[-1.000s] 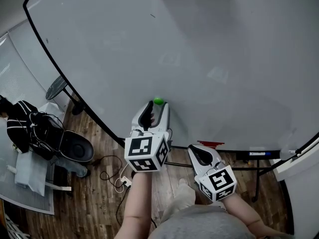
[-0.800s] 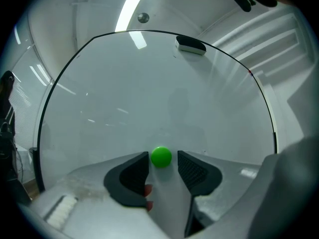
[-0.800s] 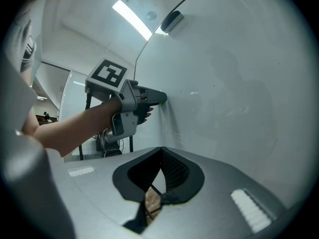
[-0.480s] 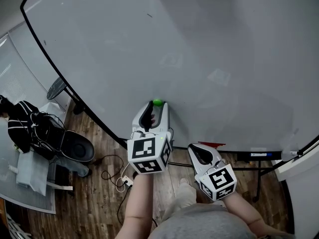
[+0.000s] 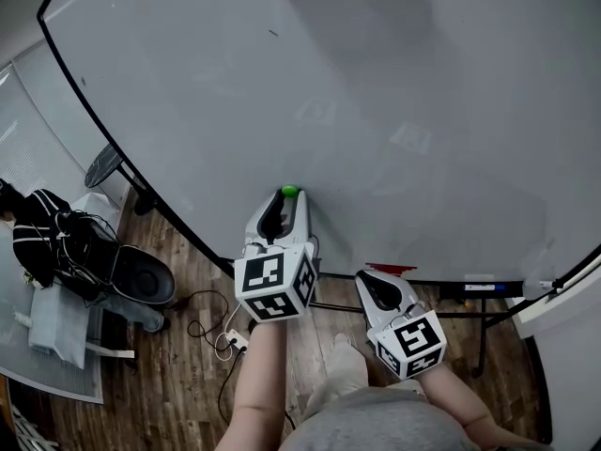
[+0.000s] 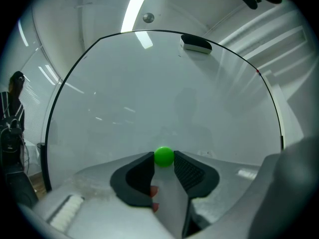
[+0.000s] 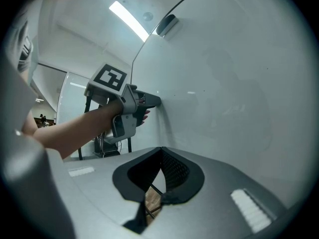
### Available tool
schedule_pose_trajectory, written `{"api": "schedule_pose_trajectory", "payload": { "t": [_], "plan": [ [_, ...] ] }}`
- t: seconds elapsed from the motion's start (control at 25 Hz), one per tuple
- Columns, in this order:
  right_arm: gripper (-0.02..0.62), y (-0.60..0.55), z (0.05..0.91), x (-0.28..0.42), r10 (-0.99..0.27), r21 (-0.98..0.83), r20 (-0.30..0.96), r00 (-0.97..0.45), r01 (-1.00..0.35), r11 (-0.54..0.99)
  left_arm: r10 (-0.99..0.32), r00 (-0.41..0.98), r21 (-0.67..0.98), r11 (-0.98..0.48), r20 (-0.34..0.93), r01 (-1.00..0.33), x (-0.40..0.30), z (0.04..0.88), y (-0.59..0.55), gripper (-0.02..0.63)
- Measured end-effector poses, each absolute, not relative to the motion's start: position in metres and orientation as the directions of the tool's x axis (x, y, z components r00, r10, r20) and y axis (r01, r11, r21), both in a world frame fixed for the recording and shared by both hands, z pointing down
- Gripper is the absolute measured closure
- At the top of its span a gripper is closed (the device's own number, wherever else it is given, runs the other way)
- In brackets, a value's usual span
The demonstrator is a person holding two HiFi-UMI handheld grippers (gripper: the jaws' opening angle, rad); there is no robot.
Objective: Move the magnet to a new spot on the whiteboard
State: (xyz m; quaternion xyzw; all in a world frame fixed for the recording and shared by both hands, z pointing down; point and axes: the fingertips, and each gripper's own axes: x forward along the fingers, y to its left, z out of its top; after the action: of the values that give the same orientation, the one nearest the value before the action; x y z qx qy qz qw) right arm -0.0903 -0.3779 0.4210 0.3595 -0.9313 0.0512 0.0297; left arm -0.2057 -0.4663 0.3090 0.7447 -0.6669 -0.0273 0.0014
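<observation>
A small green ball magnet (image 5: pixel 289 191) (image 6: pixel 164 156) sticks to the big whiteboard (image 5: pixel 376 92) (image 6: pixel 164 93) near its lower edge. My left gripper (image 5: pixel 285 199) (image 6: pixel 164 159) points level at the board. Its jaws have just been closing, and both black pads now touch the magnet's sides at the tips. In the right gripper view the left gripper (image 7: pixel 148 101) shows with its nose against the board (image 7: pixel 239 83). My right gripper (image 5: pixel 374 282) (image 7: pixel 160 151) hangs lower and to the right, off the board, shut with nothing in it.
A black eraser (image 6: pixel 195 44) (image 7: pixel 168 24) sits at the board's top edge. A red item (image 5: pixel 390 269) and a blue marker (image 5: pixel 488 289) lie on the ledge below the board. To the left stand a dark chair (image 5: pixel 141 275) and a black bag (image 5: pixel 42 233). Cables (image 5: pixel 211 332) lie on the wooden floor.
The left jaws have narrowed onto the green magnet, which earlier sat free at their tips. Both hands have stayed almost where they were.
</observation>
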Motion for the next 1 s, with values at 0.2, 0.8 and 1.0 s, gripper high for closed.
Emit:
{"api": "schedule_pose_trajectory", "payload": {
  "t": [0.2, 0.8, 1.0],
  "plan": [
    [0.604, -0.372, 0.415, -0.078, -0.686, -0.072, 0.086, -0.723, -0.691, 0.719, -0.994, 0.097, 0.055, -0.099, -0.045, -0.994, -0.206, 0.310, -0.452, 0.469],
    [0.604, -0.316, 0.401, -0.059, -0.707, -0.021, 0.058, -0.705, -0.709, 0.705, -0.998, 0.067, 0.095, -0.068, -0.012, -0.993, -0.205, 0.336, -0.371, 0.469],
    [0.604, -0.294, 0.403, -0.055, -0.708, -0.015, 0.068, -0.703, -0.711, 0.703, -0.998, 0.057, 0.115, -0.058, -0.008, -0.992, -0.205, 0.346, -0.339, 0.469]
  ]
}}
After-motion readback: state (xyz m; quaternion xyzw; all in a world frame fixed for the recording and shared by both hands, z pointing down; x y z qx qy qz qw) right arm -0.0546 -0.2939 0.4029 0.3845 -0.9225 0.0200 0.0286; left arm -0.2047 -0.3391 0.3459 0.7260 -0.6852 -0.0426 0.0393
